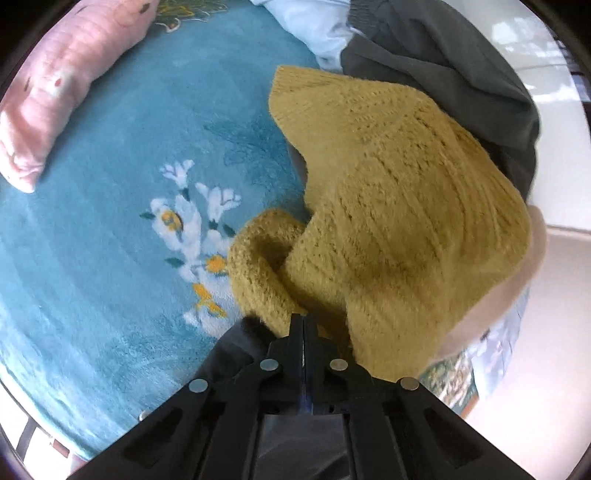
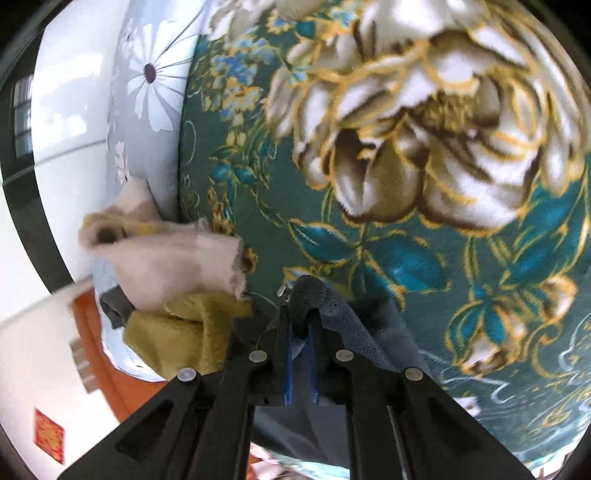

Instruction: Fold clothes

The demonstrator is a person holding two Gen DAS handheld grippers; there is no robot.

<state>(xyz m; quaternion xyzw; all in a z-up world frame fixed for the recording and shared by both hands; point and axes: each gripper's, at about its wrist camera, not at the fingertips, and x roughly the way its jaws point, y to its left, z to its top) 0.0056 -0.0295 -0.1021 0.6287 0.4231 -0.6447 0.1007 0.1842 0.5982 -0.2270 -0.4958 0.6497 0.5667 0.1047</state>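
In the left wrist view a mustard knitted sweater lies bunched on a teal floral blanket. My left gripper is shut, its fingers pressed together at the sweater's near edge, with dark grey fabric just beside and under them; which cloth it pinches is hidden. In the right wrist view my right gripper is shut on a dark grey garment that drapes over its fingers and trails down to the right. The mustard sweater and a beige cloth show at the left.
A pink pillow lies at the upper left. A dark grey garment and a light blue cloth sit behind the sweater. A green blanket with a large flower covers the bed; its edge and the floor lie at the left.
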